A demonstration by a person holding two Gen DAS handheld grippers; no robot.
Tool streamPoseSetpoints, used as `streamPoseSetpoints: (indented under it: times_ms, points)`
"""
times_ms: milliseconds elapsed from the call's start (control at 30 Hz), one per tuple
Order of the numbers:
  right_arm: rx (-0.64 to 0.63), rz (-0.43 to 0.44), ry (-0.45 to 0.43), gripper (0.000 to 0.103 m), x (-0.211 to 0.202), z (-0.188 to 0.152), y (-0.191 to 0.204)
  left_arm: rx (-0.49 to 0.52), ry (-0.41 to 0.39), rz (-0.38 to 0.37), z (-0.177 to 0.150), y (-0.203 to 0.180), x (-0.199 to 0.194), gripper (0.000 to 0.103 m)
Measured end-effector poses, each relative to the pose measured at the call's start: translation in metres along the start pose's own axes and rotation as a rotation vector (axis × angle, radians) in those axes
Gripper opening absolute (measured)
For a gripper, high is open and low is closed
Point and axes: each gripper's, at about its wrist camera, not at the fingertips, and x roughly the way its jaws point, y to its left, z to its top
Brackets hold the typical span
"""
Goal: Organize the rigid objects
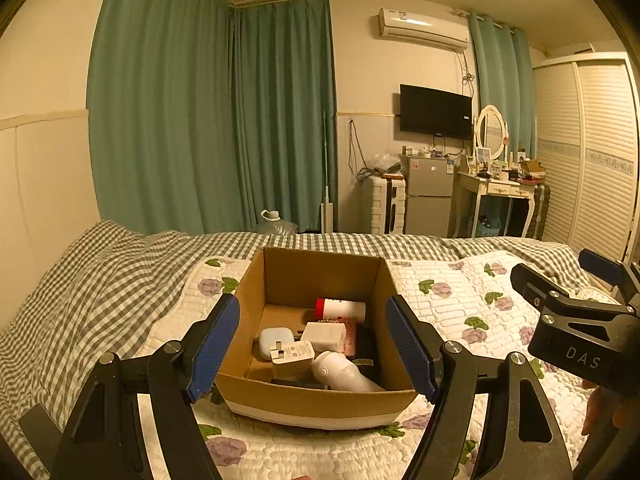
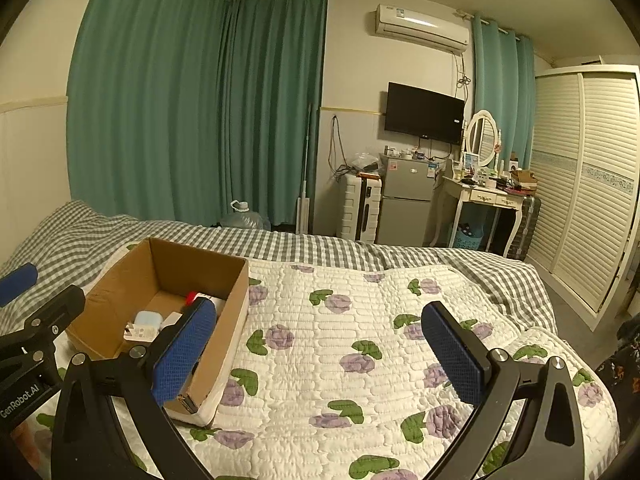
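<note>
Left wrist view: the left gripper (image 1: 320, 344) hangs over the near edge of an open cardboard box (image 1: 316, 400), its blue-padded fingers (image 1: 216, 344) spread wide and holding nothing, one on either side of the box. The box rests on a white floral quilt (image 1: 452, 300) laid over a grey checked bedspread (image 1: 100, 272). Inside the box lie a white bottle with a red cap (image 1: 340, 309) at the far end, a white charger block (image 1: 323, 336), a second white plug adapter (image 1: 293, 356) nearer, a pale rounded case (image 1: 276, 342) to the left, and a white rounded device (image 1: 340, 372) at the near right; a dark item along the right wall cannot be identified. The right gripper (image 1: 576, 312) enters from the right edge, above the quilt.

Right wrist view: the right gripper (image 2: 320, 360) is poised over bare quilt to the right of the box (image 2: 236, 320), fingers (image 2: 452, 356) wide apart and empty. The left gripper (image 2: 36, 320) appears at the left edge. Green curtains (image 2: 180, 100), a wall television (image 2: 424, 112), a small fridge (image 2: 408, 200) and a dressing table (image 2: 488, 196) occupy the far wall.
</note>
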Motion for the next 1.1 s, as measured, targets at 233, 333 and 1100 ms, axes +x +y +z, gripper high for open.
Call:
streamPoseSetpoints:
  times_ms: [233, 333, 1100]
  points:
    - [-0.001, 0.001, 0.005, 0.103, 0.0004, -0.0012, 0.0012, 0.005, 0.000, -0.002, -0.0009, -0.0006, -0.0007, 0.078]
    - [-0.001, 0.003, 0.006, 0.103, -0.0005, -0.0013, 0.0010, 0.005, 0.001, -0.002, -0.0012, -0.0007, -0.0006, 0.078]
    - [0.001, 0.003, 0.016, 0.103, 0.0005, -0.0036, 0.0043, 0.005, 0.004, 0.001, -0.0021, -0.0012, -0.0003, 0.078]
